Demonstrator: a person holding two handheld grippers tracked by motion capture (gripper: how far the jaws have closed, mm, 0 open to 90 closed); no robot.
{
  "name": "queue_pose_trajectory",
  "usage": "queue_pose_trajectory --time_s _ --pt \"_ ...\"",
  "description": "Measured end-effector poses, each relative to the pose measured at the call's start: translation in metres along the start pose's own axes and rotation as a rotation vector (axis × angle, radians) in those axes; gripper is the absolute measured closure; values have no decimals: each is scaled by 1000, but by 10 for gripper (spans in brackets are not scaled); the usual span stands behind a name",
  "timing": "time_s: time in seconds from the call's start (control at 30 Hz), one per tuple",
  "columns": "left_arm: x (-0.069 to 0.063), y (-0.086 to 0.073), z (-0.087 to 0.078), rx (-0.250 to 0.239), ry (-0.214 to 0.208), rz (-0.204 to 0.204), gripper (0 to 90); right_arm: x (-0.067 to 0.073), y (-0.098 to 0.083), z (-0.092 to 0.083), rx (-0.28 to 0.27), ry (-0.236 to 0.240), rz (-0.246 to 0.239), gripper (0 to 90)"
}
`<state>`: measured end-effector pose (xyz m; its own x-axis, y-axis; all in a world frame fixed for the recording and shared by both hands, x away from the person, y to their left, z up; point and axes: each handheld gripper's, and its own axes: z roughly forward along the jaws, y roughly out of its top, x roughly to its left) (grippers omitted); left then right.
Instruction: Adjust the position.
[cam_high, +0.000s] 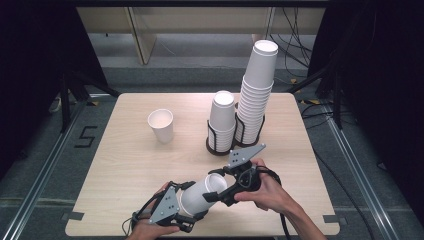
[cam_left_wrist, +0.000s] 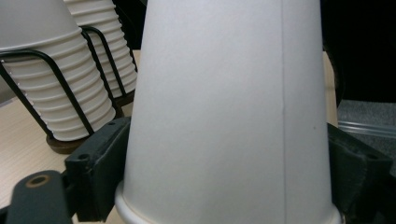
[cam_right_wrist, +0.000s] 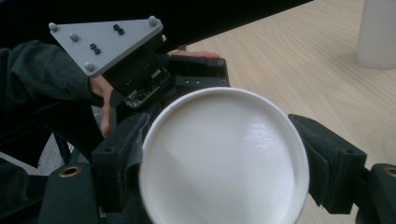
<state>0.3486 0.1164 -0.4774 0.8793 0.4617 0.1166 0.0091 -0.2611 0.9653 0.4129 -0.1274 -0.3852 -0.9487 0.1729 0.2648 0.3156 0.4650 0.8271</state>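
White paper cup (cam_high: 202, 194) held on its side above the near edge of the tabletop (cam_high: 125, 165), between the two tools. In the left gripper view the cup wall (cam_left_wrist: 224, 116) hides most of the scene, its top cut off by the frame. In the right gripper view the cup rim is cut off at the bottom. No print is legible on the cup; a "5" (cam_high: 86, 136) is marked on the floor left of the tabletop. Left tool (cam_high: 187, 215) has its jaws on either side of the cup's closed end; whether the pads press on it cannot be told. Right tool (cam_high: 220, 187), wrist angled inward, grips the cup at its open rim. Both forearms enter from the bottom.
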Motion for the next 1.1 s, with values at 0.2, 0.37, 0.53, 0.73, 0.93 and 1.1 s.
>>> queue_pose_trajectory --time_s 0.2,0.37,0.53,0.73,0.93,1.1 --pt "1 -1 -1 -81 5 -54 84 -9 -4 -4 -72 39 72 253" --pt "-1 0 -1 -120 10 -88 75 -12 -5 -7 -114 65 121 255" --pt "0 3 -3 -130 11 -93 107 -15 -5 -9 -135 75 132 255" --pt "2 4 -4 -115 5 -80 151 -17 -7 -10 -132 87 158 251" --pt "2 5 -5 -82 -6 -51 178 -15 -7 -10 -100 78 131 238" --pt "1 6 -5 -46 -14 -32 191 -13 -5 -10 -69 48 67 203"
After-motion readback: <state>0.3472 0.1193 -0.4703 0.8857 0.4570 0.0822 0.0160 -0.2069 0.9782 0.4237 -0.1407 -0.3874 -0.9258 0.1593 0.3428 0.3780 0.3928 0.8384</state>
